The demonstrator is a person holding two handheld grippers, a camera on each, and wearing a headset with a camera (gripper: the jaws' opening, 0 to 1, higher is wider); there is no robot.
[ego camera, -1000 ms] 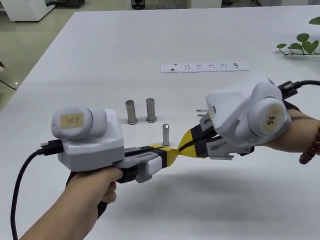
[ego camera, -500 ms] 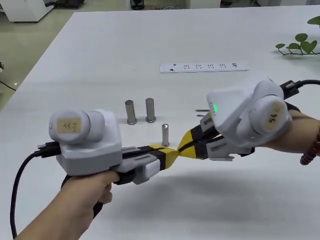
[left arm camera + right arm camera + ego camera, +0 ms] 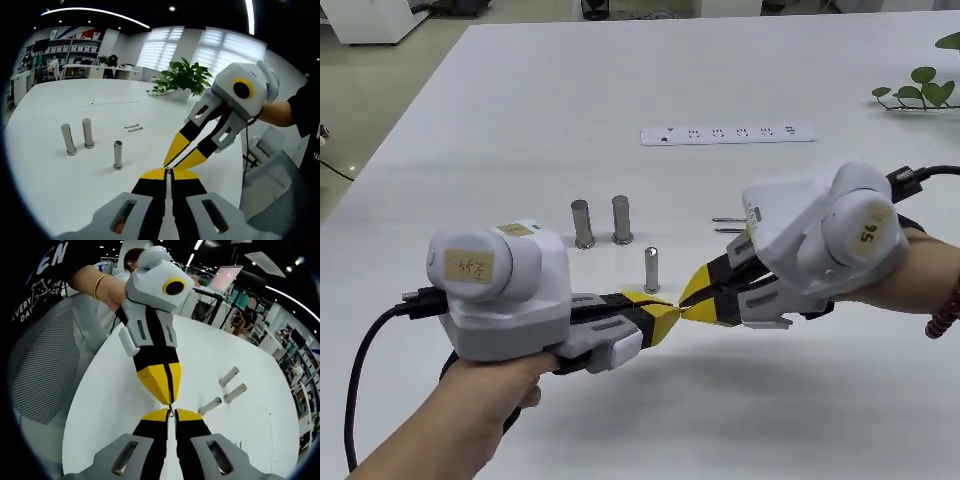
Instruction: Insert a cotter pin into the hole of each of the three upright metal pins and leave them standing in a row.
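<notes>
The cotter pin (image 3: 171, 410) is a small grey piece above the worktop (image 3: 520, 120), pinched where the tips of the left tool (image 3: 665, 312) and the right tool (image 3: 691, 309) meet; both tools have the jaws pressed together on it, as far as I can see. The nearest metal pin (image 3: 652, 269) stands upright just beyond this meeting point, equally close to both tools, so I judge the cotter pin must travel a short way forward and enter crosswise near its top, though the hole is too small to see

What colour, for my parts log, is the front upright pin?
Silver-grey metal; the front upright pin shows best in the left gripper view.
</notes>
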